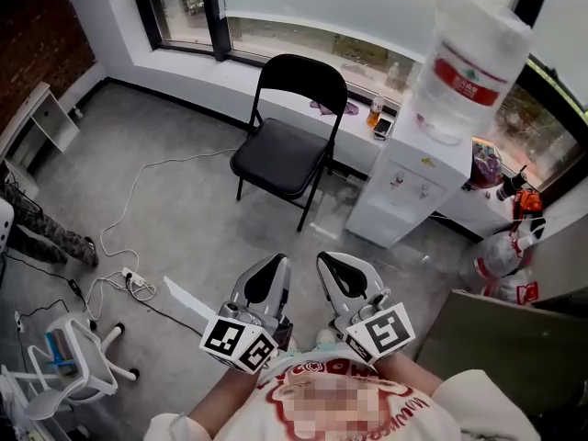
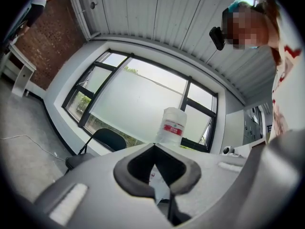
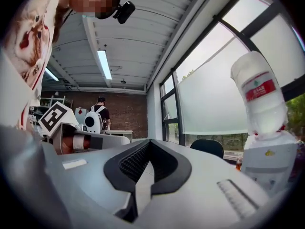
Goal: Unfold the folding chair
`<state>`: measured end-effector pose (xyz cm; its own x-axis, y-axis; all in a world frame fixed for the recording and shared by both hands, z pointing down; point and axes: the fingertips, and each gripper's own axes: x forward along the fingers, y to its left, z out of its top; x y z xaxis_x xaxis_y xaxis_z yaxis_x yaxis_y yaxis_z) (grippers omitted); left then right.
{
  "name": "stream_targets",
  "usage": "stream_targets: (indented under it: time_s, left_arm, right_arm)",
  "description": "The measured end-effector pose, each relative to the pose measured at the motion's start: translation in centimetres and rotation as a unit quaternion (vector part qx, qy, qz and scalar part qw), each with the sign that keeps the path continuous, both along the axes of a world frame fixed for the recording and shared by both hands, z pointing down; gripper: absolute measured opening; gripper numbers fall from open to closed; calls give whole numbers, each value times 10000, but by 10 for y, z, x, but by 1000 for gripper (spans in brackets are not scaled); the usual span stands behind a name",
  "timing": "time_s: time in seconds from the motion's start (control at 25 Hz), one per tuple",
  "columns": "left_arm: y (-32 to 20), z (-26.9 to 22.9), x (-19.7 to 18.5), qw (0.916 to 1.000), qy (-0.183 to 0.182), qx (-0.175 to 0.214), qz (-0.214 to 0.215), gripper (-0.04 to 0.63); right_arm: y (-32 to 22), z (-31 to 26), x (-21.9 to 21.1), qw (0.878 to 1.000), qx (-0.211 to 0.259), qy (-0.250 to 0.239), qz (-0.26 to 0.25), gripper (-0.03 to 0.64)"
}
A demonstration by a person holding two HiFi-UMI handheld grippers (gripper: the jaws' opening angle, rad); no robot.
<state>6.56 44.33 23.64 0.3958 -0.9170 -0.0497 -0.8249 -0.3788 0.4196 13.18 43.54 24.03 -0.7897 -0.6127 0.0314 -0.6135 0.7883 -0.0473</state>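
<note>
While both grippers sit close in front of my chest, pointing level toward the window, neither one touches anything. Left gripper (image 1: pixel 274 265): jaws pressed together, nothing between them. Right gripper (image 1: pixel 333 259): the same, pads meeting along one seam, empty. Each carries its marker cube (image 1: pixel 239 343), printed with black-and-white square codes and no letters. My shirt (image 1: pixel 349 398) has a red print; I cannot read any words on it. On the grey floor (image 1: pixel 184 219) to my left, a white power strip (image 1: pixel 138 283) lies with a white cable (image 1: pixel 138 177) looping away from it. Beyond it, well apart from both grippers, the black folding chair (image 1: pixel 276 154) stands already opened, seat down, all four legs on the floor, backrest toward the window sill (image 1: pixel 276 99). Just to its right stands a white water dispenser (image 1: pixel 409 186) with an upturned water bottle (image 1: pixel 473 39) on top. The bottle bears a red label (image 1: pixel 469 78) with white writing, too small to read. An orange drink bottle (image 1: pixel 375 110) stands on the sill.
</note>
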Motion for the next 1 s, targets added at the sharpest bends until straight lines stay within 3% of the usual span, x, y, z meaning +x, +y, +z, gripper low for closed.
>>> stream_targets:
  time_s: [1.0]
  left_arm:
    - [15,-2,-20,9999,-60,68,-122,6]
  right_arm:
    - [17,2,-24,9997,6,12,-257,23]
